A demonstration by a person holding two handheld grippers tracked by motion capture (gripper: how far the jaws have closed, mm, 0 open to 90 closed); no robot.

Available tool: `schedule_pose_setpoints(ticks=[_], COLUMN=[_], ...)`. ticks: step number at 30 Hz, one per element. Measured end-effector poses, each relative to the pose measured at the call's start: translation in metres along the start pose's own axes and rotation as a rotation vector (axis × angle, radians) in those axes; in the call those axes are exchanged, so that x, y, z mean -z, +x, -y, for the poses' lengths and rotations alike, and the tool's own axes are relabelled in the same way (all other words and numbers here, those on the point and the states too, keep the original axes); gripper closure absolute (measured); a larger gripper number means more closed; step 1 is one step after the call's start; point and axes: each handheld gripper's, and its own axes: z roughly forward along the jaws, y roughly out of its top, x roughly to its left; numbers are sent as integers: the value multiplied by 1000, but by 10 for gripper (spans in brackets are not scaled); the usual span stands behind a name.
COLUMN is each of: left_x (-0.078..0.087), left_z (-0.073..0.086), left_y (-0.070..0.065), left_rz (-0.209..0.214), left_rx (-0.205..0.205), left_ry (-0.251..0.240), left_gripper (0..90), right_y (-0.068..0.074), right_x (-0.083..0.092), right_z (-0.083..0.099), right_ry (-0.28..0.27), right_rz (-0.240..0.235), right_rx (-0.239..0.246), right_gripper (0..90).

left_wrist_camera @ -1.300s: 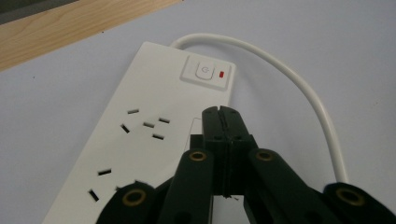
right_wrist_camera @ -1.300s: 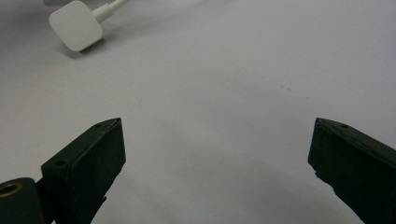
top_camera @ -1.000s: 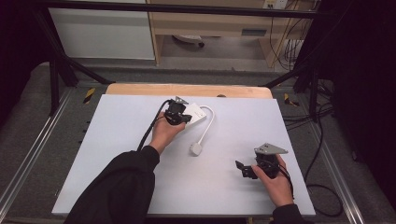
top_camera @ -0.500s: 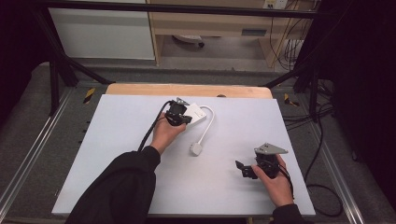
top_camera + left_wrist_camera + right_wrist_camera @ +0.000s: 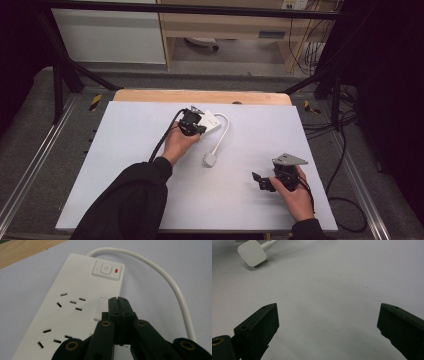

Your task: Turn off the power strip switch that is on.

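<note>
Nothing has moved: left tool, pressed together over the power strip, may skid off its switch; right tool spread.

You see a white plastic power strip with dark socket slots, a small red indicator light beside its white switch, and a white cord. Your two black grippers work over a pale grey board edged by light wood at the far side.

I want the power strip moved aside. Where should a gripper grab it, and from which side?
Grip the power strip across its narrow width, coming from above. It lies flat, so only its long edges offer opposing faces. The open right gripper suits better than the shut left gripper.
</note>
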Motion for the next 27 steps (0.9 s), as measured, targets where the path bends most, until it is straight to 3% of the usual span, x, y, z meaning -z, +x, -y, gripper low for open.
schedule_pose_setpoints(ticks=[8,27], left_x=[-1,-1], left_z=[0,0], left_y=[7,12], left_rz=[-19,-36], left_rx=[25,16], left_ry=[-8,5], left_gripper=[900,900], right_y=[0,0], right_x=[0,-1], right_z=[0,0], right_ry=[2,4], right_rz=[1,-4], right_rx=[4,5], right_gripper=[43,44])
